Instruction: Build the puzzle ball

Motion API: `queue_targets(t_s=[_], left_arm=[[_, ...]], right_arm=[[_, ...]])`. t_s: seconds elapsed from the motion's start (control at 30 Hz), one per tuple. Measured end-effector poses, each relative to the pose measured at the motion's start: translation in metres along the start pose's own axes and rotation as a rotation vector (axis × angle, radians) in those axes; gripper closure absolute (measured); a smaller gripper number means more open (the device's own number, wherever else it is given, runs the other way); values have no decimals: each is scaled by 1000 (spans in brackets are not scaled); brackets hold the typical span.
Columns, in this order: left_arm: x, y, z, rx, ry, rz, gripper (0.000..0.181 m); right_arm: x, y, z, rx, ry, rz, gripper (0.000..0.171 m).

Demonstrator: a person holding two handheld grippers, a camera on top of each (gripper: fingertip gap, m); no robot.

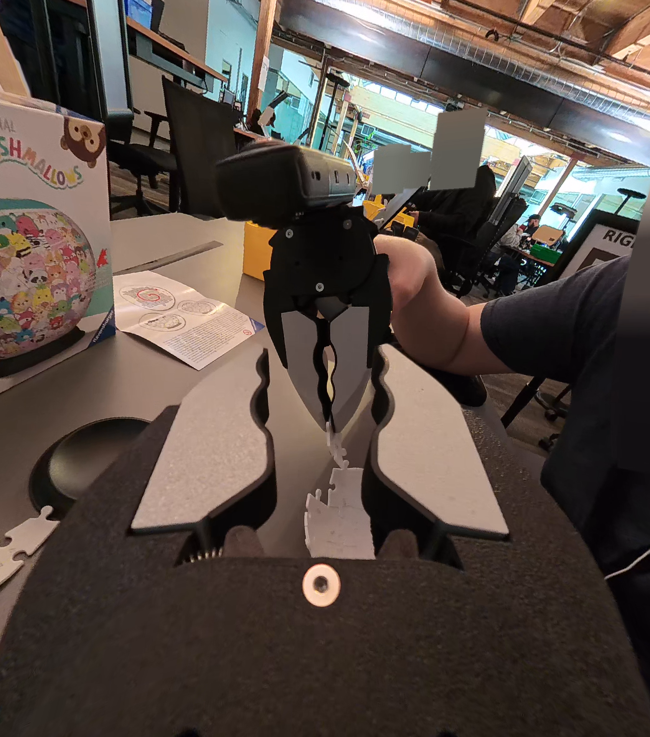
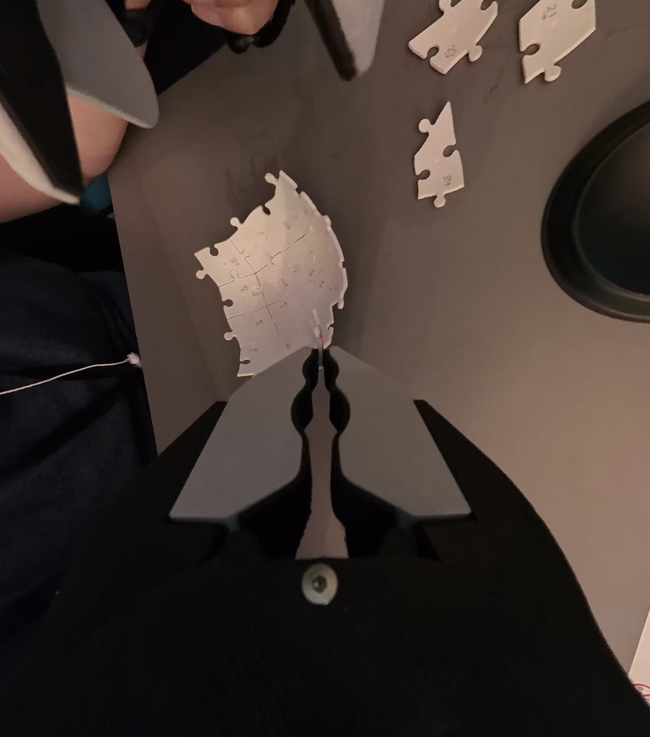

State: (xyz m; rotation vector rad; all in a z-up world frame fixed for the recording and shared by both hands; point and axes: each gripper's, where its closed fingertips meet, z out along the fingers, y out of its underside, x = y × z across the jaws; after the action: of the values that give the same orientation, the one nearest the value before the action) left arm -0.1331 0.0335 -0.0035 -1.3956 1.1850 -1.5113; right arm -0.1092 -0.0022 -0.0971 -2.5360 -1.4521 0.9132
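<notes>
Overhead, the right gripper (image 1: 329, 422) points steeply down, fingers clenched on one puzzle piece (image 1: 335, 444) just above the assembled patch (image 2: 279, 275) on the bench (image 2: 455, 359). Low and level, the left gripper (image 1: 317, 458) stands released around that patch.

I see a matt grey tabletop (image 2: 455, 359), smooth, under white matt card-like puzzle pieces (image 2: 439, 159). My left hand-held gripper (image 1: 317, 399) looks grainy black plastic with pale matt pads (image 1: 211, 458); the box (image 1: 28, 247) is glossy card.

Curved white assembled puzzle section (image 2: 281, 275) on grey table, single piece (image 1: 335, 444) edge-on, apparently pinched above.
</notes>
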Motion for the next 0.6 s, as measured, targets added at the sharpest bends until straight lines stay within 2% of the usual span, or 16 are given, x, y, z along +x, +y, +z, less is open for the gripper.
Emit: queue_targets(t_s=[0.6], left_arm=[[-5,8,2,-42,-18,-28,132]], right_arm=[[2,-2,0,14,-4,1,168]])
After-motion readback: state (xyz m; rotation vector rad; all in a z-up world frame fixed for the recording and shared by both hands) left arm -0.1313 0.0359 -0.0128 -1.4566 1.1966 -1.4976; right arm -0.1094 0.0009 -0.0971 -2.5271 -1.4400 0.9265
